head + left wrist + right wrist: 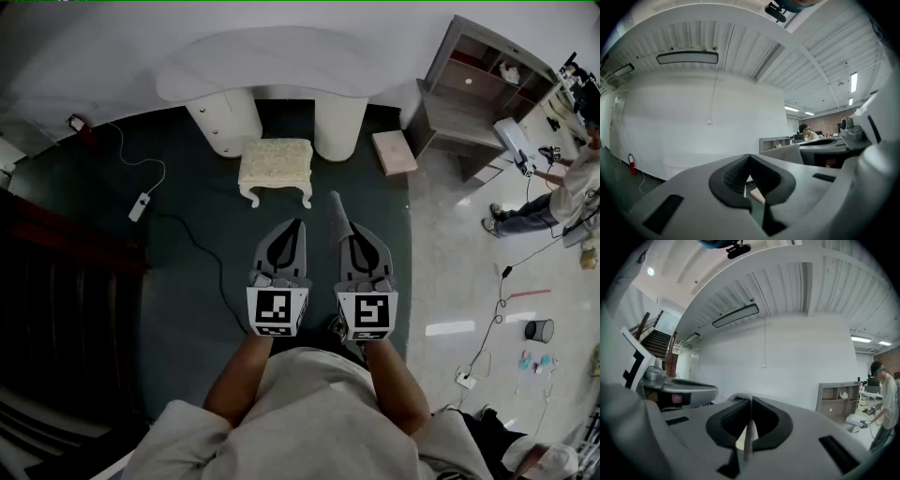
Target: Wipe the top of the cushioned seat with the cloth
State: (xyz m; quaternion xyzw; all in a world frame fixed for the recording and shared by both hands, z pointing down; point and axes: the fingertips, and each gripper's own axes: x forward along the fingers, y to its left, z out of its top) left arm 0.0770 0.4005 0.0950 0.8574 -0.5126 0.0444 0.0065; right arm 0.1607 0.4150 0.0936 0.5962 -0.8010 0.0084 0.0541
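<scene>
My left gripper: jaws clenched, tips touching, nothing between. My right gripper: jaws grasping the cloth, a grey strip poking out past the tips. Head view: both side by side at frame centre over dark floor. Cushioned seat is upper centre, apart from the cloth, below the white bench.
</scene>
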